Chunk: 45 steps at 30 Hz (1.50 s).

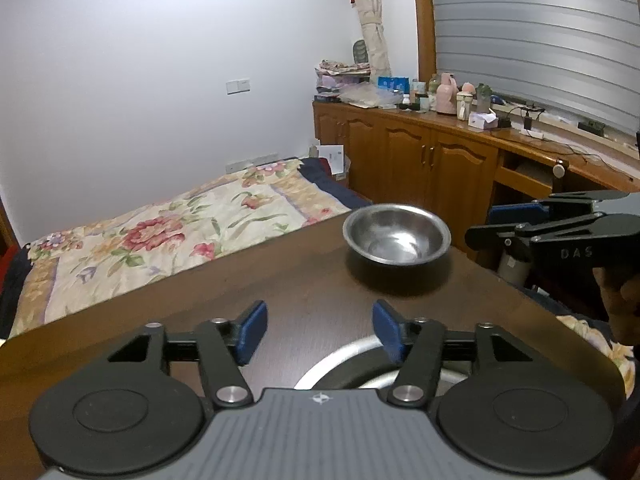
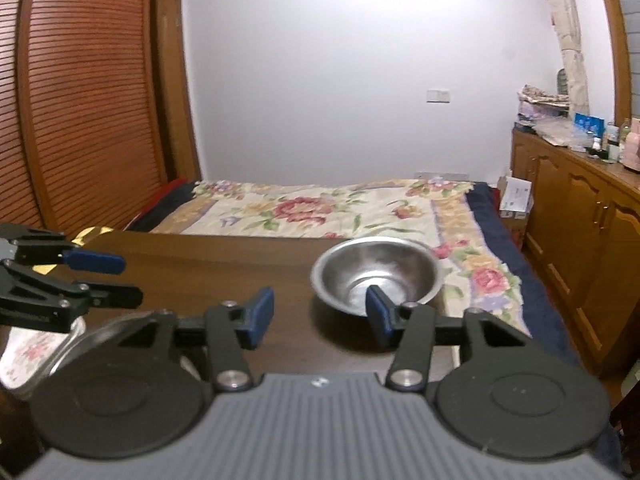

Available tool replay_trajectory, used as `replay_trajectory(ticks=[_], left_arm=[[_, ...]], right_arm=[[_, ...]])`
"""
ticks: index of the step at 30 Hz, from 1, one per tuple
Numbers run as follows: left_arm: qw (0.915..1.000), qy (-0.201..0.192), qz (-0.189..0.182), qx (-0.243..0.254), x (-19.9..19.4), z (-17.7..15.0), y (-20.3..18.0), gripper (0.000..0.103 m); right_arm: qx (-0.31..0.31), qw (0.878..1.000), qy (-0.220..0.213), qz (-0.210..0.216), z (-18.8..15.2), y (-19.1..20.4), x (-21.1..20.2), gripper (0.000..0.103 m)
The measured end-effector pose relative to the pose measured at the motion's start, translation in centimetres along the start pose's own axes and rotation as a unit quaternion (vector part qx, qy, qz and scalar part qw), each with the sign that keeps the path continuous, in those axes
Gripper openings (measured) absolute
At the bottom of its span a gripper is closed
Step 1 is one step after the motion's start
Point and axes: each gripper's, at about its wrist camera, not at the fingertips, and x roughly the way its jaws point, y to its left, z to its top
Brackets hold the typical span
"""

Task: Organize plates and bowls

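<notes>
Louvred doors (image 2: 80, 92) show only beside right tongs (image 2: 320, 314)

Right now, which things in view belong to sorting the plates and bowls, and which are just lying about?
Job:
steel bowl
steel plate
left gripper, open
right gripper, open

Lying about:
floral bedspread
sideboard clutter

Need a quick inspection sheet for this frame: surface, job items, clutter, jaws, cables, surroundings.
Surface: dark brown wooden table, mostly bare.
Job's things: round stainless steel bowl upright, empty, near far edge; shiny metal plate partly hidden under left gripper.
Clutter: nothing seen on table.
Grippers: left jaws open, empty; right gripper jaws open, empty, short of the bowl.
Cables: black cables on wooden sideboard.
Surroundings: floral-quilted bed, louvred wardrobe.
</notes>
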Motion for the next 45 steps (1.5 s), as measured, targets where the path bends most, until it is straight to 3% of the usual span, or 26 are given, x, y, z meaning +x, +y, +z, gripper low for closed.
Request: replay_trajectory(ticks=[3,5,8,22,37,45], left_arm=[[1.0,-0.003,-0.004,-0.002,1.0,1.2,-0.1,0.076],[1.0,-0.002,-0.008,-0.002,1.8,2.0,-0.2,0.079],[0.9999,0.001,-0.012,0.003,2.9,3.1,-0.6,0.083],[0.998,0.037,-0.05,0.005,9.5,5.7,-1.0,0.082],[0.9939,0.081,-0.072,-0.02,14.6,6.6,-0.1,0.071],[0.9902,0.108,-0.082,-0.032,16.6,6.8,0.1,0.059]], right_arm=[[0.001,1.0,-0.001,-0.009,0.4,-1.3,1.0,0.059],[0.003,1.0,-0.003,-0.012,0.5,-2.1,1.6,0.065],[0.009,1.0,-0.003,-0.015,0.7,-3.1,2.5,0.067],[0.033,0.999,0.022,-0.006,0.0,-6.5,6.6,0.068],[0.06,0.997,0.042,0.017,-0.6,-7.6,8.3,0.068],[0.069,0.996,0.05,0.029,-0.7,-7.6,8.7,0.067]])
